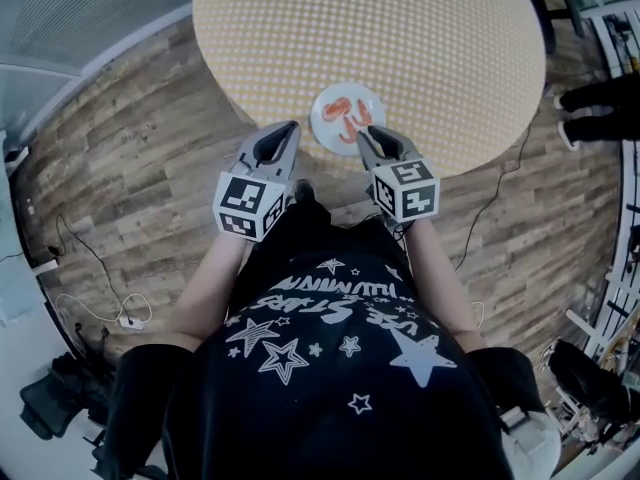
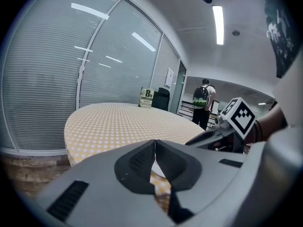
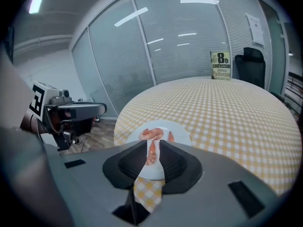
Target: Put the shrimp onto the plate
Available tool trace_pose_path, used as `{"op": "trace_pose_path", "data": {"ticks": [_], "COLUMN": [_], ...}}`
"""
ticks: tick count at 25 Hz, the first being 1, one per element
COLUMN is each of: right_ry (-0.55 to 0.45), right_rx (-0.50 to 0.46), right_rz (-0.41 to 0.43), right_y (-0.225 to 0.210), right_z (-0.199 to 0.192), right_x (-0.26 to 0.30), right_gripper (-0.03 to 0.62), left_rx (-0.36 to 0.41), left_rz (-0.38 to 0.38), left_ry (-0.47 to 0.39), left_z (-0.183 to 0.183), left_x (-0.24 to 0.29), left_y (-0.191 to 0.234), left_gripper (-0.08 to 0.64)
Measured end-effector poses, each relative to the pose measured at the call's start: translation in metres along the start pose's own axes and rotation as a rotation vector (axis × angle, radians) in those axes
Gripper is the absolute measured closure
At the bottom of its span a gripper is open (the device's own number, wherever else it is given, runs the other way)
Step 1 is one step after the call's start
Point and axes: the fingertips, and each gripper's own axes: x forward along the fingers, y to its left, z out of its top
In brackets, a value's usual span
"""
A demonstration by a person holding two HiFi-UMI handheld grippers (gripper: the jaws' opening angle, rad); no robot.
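The shrimp [image 1: 345, 116] already lie on the white plate [image 1: 376, 99], and you can see none on the checkered table [image 1: 450, 58], so the placing looks done. Your left gripper [image 1: 288, 128] has its jaws pressed together on nothing; your right gripper [image 1: 366, 131] shows a narrow slit and is also empty. Both hang just off the table's near edge, close to your chest. The plate sits near that edge, so any further reach should go in level, with wide cloth beyond it.
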Motion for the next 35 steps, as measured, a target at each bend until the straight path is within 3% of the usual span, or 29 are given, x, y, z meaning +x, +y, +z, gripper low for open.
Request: {"op": "trace_pose_path", "data": {"ticks": [11, 19, 28, 35], "right_ry": [-0.113, -0.156, -0.174, -0.239], "right_rx": [0.002, -0.083, -0.039, -0.033], "right_rz": [0.044, 0.095, 0.175, 0.224], "right_y": [-0.03, -0.06, -0.096, -0.117], "right_z": [0.019, 0.001, -0.039, -0.043], "right_x": [-0.059, -0.126, -0.186, -0.223], "right_gripper": [0.515, 0.516, 0.517, 0.523], "left_rx": [0.004, 0.028, 0.034, 0.052], "left_rz": [0.082, 0.132, 0.182, 0.226], "left_ry": [-0.039, -0.076, -0.087, -0.131], "left_z": [0.014, 0.024, 0.02, 0.028], "left_x": [-0.002, 0.01, 0.018, 0.017], "left_y": [-0.043, -0.111, -0.186, -0.231], "left_gripper": [0.549, 0.549, 0.549, 0.549]}}
